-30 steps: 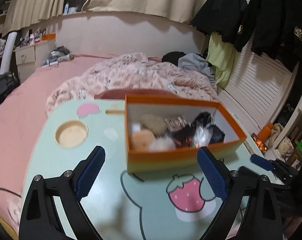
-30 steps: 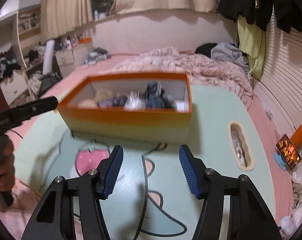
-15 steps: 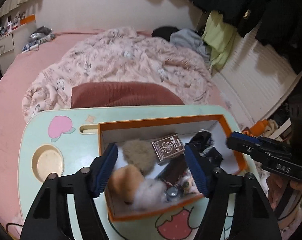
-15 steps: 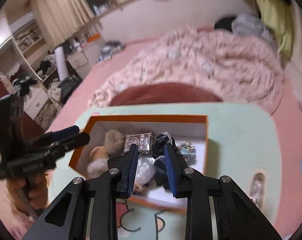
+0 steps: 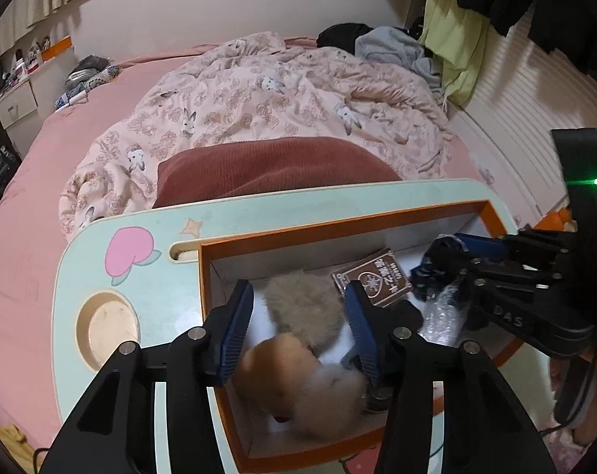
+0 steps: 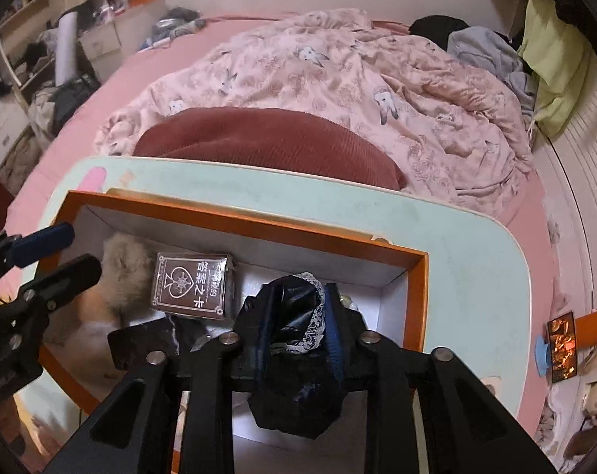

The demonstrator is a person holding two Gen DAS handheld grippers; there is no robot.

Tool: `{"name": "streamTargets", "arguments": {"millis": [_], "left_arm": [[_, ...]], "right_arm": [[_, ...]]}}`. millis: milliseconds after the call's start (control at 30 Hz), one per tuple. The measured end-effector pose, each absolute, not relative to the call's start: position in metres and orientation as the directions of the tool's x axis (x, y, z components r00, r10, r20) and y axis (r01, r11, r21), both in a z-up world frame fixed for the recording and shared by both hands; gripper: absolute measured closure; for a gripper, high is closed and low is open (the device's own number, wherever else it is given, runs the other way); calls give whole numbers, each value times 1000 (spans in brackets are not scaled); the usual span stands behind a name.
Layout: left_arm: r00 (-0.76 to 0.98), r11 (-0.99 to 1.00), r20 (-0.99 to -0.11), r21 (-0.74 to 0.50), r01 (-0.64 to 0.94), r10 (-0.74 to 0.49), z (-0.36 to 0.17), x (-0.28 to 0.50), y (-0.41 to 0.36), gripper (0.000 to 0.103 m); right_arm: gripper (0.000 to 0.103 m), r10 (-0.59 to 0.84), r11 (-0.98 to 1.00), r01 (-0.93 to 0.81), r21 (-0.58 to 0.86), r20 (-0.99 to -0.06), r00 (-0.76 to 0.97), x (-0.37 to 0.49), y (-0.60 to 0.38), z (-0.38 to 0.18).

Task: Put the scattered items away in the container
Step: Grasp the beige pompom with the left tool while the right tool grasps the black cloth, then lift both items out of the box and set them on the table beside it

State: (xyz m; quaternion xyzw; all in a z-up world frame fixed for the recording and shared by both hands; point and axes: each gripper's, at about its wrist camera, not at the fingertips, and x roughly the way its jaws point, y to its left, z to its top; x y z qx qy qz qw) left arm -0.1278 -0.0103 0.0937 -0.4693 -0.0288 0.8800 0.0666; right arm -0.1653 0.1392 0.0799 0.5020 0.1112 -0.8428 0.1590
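Reaching into the orange box (image 5: 381,222) with both tongs. Left tongs (image 5: 298,322) closing, jaws partly open around the fluffy items at the box's left end: grey-brown pompom (image 5: 304,304) sits between the blue pads, orange plush (image 5: 276,371) and pale fluffy ball (image 5: 330,395) lower in the gap; can't tell if the pads actually press on any of them. Right tongs (image 6: 298,324) closing too, nearly shut, pads squeezing a dark satin pouch with lace trim (image 6: 294,331) that bunches above and hangs below the fingers, so it's gripped, at the box's right end. Brown card deck (image 6: 192,286) lies flat in the middle of the box by the far wall, just beside the pompom; dark marbled item (image 6: 148,339) next to it, partly hidden. Box sits on the mint-green surface (image 6: 338,213), which has a cup recess (image 5: 107,328) at its left side. Surface stands on the bed; red cushion (image 5: 275,170) and pink floral duvet (image 5: 298,94) beyond it.
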Motion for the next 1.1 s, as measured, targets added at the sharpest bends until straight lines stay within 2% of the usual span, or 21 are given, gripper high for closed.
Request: {"name": "streamTargets", "arguments": {"millis": [100,367,533,833,867,933,1000,1067,1100], "left_arm": [[-535,-992,-835,-91,-93,127,88,-130,-8,53],[-503,-995,-861,-32,-95,76,77,-140,4,54],[-493,-996,-870,28,-82,16,70,-149,11,55],[-474,-991,-879,97,-90,-43,66,-156,23,56],[-465,-991,-884,95,-93,-41,66,-156,22,56],[-431,-995,-901,11,-103,35,66,-158,16,56],[-420,-996,-907,7,-88,31,65,-160,11,56],[-415,-993,-909,82,-81,-41,61,-163,14,56],[-405,-983,-907,162,-86,-114,55,-165,19,56]], "right_arm": [[94,-209,-919,395,9,-861,-464,-160,145,88],[94,-402,-899,397,185,-707,-582,-115,187,158],[94,-479,-865,448,226,-641,-600,-67,207,185],[94,-481,-854,464,234,-693,-537,-18,211,134],[94,-478,-857,457,238,-702,-529,-17,210,126],[94,-464,-864,446,234,-716,-522,-17,208,113],[94,-455,-868,438,233,-728,-513,-19,205,101],[94,-467,-862,438,256,-737,-488,-20,201,90],[94,-470,-860,438,261,-739,-482,-21,201,87]]}}
